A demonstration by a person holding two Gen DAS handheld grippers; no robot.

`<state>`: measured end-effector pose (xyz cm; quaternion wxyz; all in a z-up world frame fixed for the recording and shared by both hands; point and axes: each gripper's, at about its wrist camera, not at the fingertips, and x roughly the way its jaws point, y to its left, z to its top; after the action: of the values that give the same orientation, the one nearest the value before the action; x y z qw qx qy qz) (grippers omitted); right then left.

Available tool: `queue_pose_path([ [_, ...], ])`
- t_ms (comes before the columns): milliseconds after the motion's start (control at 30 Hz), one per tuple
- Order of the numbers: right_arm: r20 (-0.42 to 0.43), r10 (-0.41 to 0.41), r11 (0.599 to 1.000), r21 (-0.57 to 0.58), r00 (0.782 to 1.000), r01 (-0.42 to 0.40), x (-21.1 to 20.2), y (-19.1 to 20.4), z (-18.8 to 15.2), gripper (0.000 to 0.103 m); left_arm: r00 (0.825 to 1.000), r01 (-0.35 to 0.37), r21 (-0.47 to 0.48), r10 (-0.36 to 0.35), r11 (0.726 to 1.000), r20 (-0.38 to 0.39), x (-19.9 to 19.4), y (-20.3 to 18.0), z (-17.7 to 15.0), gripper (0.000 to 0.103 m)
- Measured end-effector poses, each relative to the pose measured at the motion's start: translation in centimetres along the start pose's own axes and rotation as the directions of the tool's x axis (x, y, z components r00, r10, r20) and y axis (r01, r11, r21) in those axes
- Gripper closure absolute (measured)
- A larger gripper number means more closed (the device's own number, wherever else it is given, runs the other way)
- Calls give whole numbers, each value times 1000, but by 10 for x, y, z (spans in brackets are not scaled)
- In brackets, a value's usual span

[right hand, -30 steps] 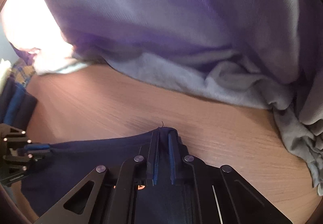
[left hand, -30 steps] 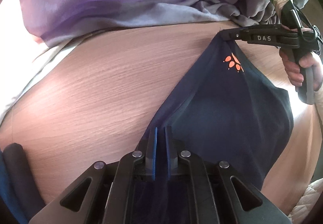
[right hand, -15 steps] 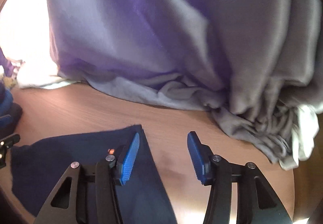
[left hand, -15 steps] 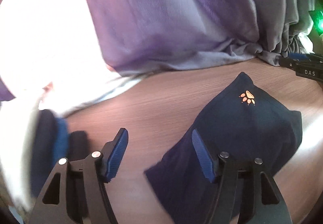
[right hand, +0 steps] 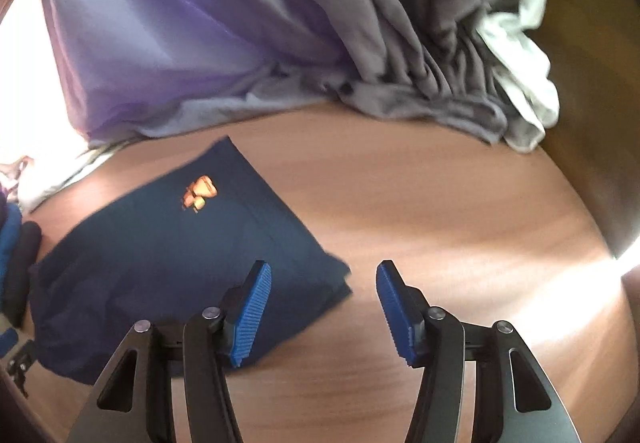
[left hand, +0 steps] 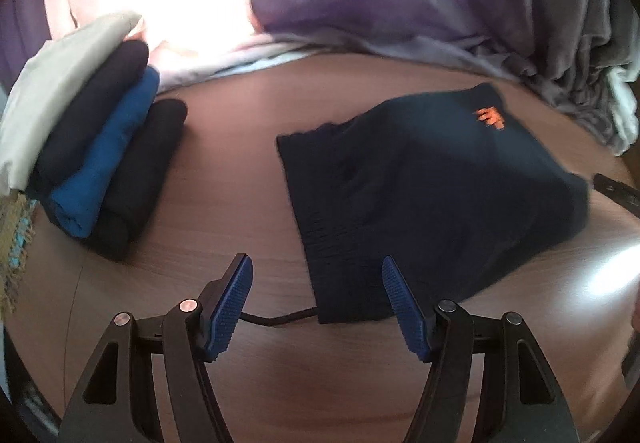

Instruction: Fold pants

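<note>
The navy pants (left hand: 432,199) lie folded flat on the table (left hand: 224,171), orange logo (left hand: 489,117) up at the far corner. The left gripper (left hand: 316,303) hangs spread wide and empty above their near edge; the right gripper (right hand: 323,303) is likewise released, off their right corner. A stack of folded clothes (left hand: 100,159) sits left, a grey heap (right hand: 432,43) far right

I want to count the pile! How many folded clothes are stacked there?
4, leaning together at the table's left: a pale one outermost, then dark, blue, and black nearest the middle. More may hide behind.
</note>
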<state>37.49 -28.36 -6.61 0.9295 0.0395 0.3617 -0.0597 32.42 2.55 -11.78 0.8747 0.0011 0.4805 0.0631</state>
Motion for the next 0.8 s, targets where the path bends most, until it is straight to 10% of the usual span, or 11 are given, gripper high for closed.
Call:
queue_pose_path([
  [533, -91, 80, 987, 149, 993, -66, 34, -15, -18, 48, 1000, 1, 40, 0, 999, -26, 26, -5, 9, 34],
  [667, -107, 58, 990, 137, 993, -43, 37, -13, -22, 87, 999, 6, 34, -5, 999, -33, 30, -4, 13, 34],
  [800, -92, 15, 990, 138, 996, -3, 28, -19, -23, 95, 1000, 15, 70, -14, 997, -23, 31, -10, 17, 34],
])
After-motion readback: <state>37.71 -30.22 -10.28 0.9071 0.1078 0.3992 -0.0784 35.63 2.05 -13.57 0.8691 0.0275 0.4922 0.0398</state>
